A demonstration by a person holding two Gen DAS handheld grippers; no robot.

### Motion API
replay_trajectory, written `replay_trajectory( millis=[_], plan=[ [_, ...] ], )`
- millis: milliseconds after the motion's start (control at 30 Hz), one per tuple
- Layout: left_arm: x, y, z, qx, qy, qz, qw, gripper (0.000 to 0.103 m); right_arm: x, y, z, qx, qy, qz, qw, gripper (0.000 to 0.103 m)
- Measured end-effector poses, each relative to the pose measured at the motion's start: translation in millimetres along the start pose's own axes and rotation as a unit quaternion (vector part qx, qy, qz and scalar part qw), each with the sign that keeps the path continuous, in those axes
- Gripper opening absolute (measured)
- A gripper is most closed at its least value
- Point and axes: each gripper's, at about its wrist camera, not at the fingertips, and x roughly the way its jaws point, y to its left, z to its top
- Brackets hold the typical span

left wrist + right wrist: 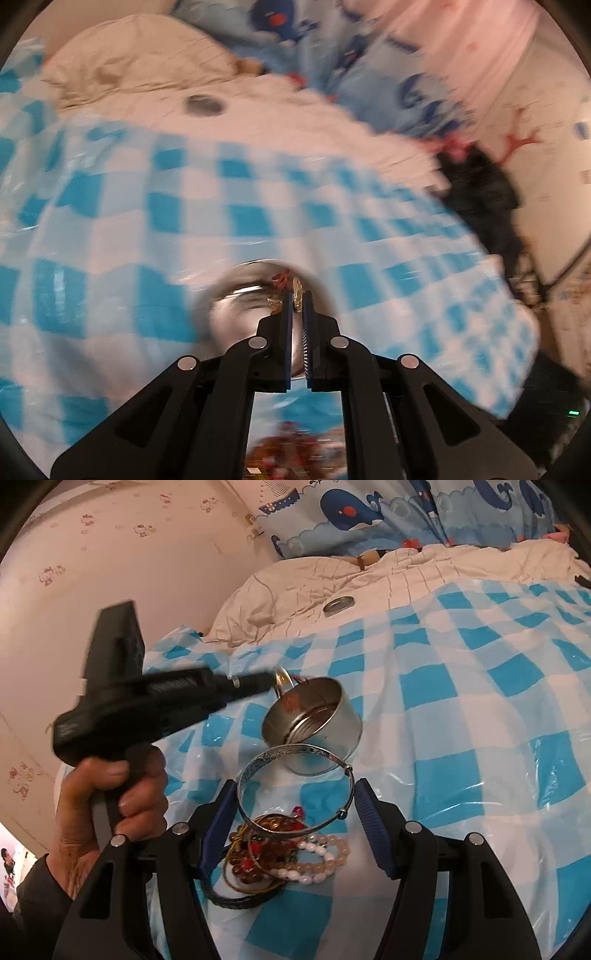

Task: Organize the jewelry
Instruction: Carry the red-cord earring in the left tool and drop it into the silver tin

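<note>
In the left wrist view my left gripper is shut on a small gold-coloured ring piece, held over the open round metal tin; the picture is blurred. The right wrist view shows the left gripper from the side, with its gold piece at the far rim of the tin. My right gripper is shut on a wide silver bangle, lifted above a heap of bead bracelets and necklaces on the blue checked sheet.
The tin's lid lies on the white quilt behind the sheet. Whale-print bedding lies further back, and a wall stands on the left. A person's hand grips the left tool's handle beside my right gripper.
</note>
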Motion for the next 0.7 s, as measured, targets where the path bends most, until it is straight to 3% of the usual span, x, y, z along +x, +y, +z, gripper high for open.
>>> replay_trajectory(
  millis=[233,300,467,567,700],
  plan=[
    [-35.1,7.2,-8.4,0.019,-0.017,0.055,0.9982,0.026,13.9,23.1,22.0,-0.059,-0.013,-0.034,0.998,0.063],
    [-47.4,14.1,-12.7,0.01,-0.024,0.061,0.9978,0.037,24.2,32.7,31.2,-0.078,-0.014,-0.034,0.996,0.063],
    [-72.8,30.3,-20.4,-0.01,-0.039,0.066,0.997,0.044,66.7,50.0,54.7,-0.118,-0.008,-0.047,0.992,0.063],
    [-84.1,38.1,-28.7,-0.023,-0.045,0.071,0.9962,0.049,93.1,45.6,59.2,-0.129,0.008,-0.075,0.989,0.068],
    [-87.3,42.3,-39.4,-0.031,-0.035,0.073,0.9962,0.051,72.1,39.4,50.2,-0.126,0.001,-0.091,0.988,0.075]
  ],
)
